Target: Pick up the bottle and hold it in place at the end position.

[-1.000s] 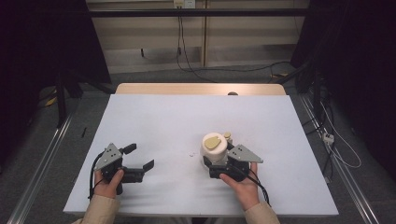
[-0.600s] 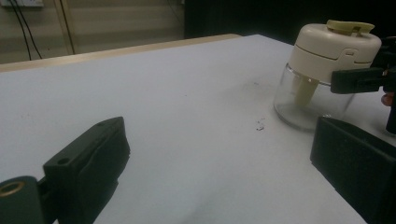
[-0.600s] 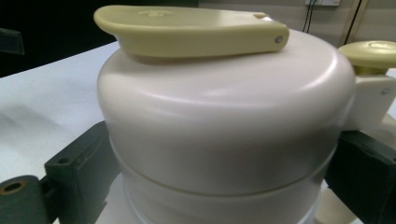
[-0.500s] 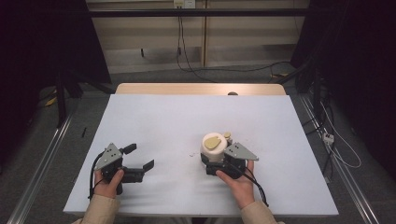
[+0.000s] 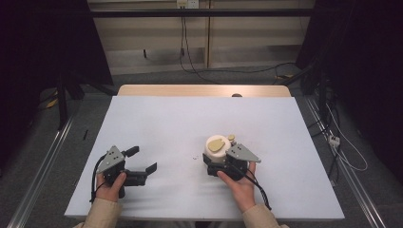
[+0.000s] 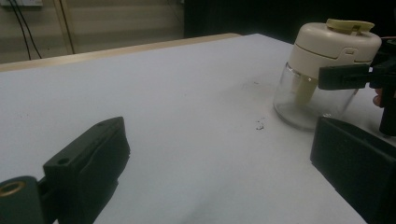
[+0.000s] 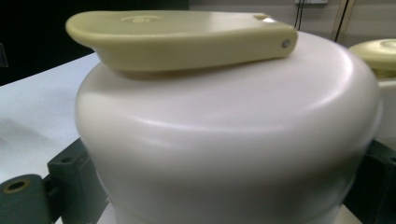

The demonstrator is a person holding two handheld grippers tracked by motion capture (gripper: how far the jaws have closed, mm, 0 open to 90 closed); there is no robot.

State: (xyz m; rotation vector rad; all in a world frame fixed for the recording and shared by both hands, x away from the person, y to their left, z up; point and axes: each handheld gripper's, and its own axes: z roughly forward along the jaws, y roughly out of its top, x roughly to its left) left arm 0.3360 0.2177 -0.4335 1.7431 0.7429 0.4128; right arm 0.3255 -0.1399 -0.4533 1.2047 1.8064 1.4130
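Observation:
A glass jar (image 5: 216, 146) with a cream lid and a flat yellow-green flap on top stands right of the table's middle. Its clear glass body (image 6: 303, 100) and cream lid (image 7: 224, 140) show up close. My right gripper (image 5: 217, 157) grips it from the near side, one jaw on each flank below the lid, held by a hand. A small yellow-green knob (image 7: 379, 54) sits beside the flap. My left gripper (image 5: 142, 159) rests at the front left, open, nothing between its jaws (image 6: 219, 172), pointing toward the jar.
The white table top (image 5: 171, 123) has a wooden strip (image 5: 204, 90) along its far edge. A few dark crumbs (image 6: 259, 125) lie on the surface left of the jar. Cables run across the floor beyond and to the right.
The right gripper has shifted slightly left and forward around the jar. The left gripper has stayed where it was.

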